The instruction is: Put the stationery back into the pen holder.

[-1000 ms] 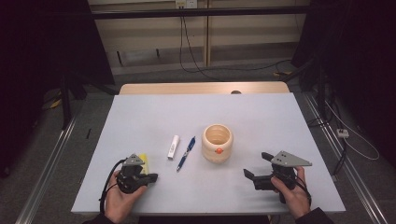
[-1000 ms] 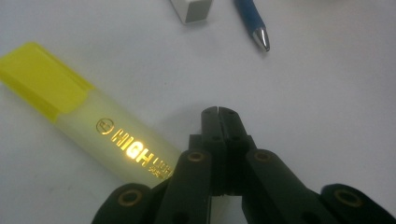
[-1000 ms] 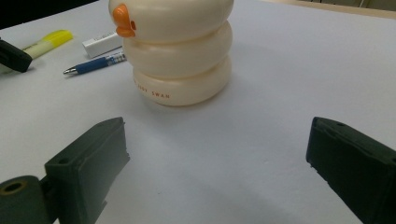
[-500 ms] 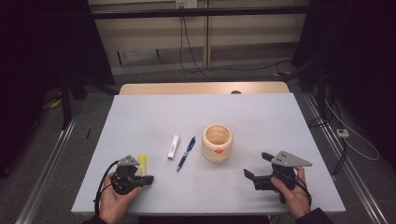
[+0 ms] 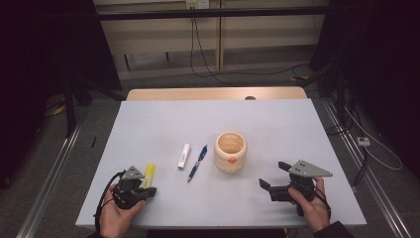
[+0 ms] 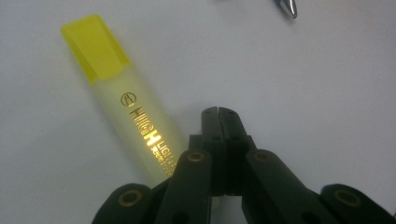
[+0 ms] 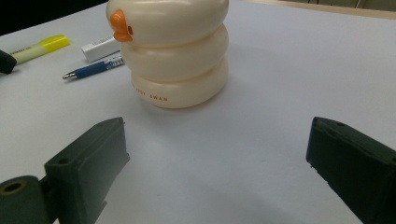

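The white table (image 5: 297,139) carries everything, and the largest thing on it is the cream pen holder (image 5: 230,151), a stack of three rounded rings with an orange duck bill on its side; in the right gripper view the lowest ring bears small reddish lettering, of which "SWAN" reads clearly and the word before it is too small to make out; the holder stands upright near the table's middle, just right of the pens; the right gripper (image 5: 272,178) sits at the near right edge in the person's hand, its jaws spread wide apart with nothing between them, facing the holder across bare tabletop; the left gripper (image 6: 218,112) sits at the near left edge in the other hand, its jaws pressed together tip to tip and gripping nothing; the yellow highlighter (image 6: 126,100) lies flat on the table just beside those closed jaws, to their left in the left gripper view, its rear end passing under the gripper's linkage; gold print along its barrel shows a circled logo and the word "HIGH", followed by smaller letters beginning "LIGH" that run out of sight; the blue pen (image 5: 197,163) lies between highlighter and holder, close to the white eraser stick (image 5: 183,155), the two lying almost parallel.
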`<state>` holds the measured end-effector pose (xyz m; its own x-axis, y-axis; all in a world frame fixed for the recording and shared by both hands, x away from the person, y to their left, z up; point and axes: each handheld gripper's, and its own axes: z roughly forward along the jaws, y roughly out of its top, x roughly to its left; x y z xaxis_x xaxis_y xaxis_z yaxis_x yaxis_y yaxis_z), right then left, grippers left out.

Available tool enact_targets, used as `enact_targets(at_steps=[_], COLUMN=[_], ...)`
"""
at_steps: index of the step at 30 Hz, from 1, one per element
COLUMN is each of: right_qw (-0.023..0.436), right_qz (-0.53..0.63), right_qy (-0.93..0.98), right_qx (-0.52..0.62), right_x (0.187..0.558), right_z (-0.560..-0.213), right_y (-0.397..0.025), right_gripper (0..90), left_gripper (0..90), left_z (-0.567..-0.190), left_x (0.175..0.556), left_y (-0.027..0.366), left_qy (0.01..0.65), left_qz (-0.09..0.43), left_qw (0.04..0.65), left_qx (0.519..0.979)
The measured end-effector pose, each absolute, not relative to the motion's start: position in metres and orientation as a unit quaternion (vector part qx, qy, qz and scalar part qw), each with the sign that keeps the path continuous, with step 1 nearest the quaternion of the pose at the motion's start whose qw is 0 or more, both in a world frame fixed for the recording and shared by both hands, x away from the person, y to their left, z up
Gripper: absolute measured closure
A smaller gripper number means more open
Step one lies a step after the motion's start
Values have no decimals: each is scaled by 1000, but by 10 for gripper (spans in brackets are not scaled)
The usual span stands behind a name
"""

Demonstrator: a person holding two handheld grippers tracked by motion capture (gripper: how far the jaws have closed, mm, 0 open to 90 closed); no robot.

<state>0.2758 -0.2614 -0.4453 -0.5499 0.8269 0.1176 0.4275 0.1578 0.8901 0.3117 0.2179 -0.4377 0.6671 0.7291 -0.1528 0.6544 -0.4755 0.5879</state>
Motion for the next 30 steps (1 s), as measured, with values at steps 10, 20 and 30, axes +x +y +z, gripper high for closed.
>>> enact_targets(at_steps=[10, 20, 30], right_qw=[203, 201, 203], right_qz=[489, 487, 487], right_qy=[738, 741, 739], right_qx=[419, 417, 418], right_x=[277, 278, 278], right_z=[-445, -445, -445], right_y=[-261, -258, -258], right_gripper=[46, 46, 46], left_gripper=[900, 900, 900], left_z=[-437, -434, -434], left_x=[317, 318, 320], left_y=[229, 235, 240], left_qy=[414, 416, 439], left_qz=[68, 91, 100], left_qw=[311, 298, 298], left_qx=[853, 854, 842])
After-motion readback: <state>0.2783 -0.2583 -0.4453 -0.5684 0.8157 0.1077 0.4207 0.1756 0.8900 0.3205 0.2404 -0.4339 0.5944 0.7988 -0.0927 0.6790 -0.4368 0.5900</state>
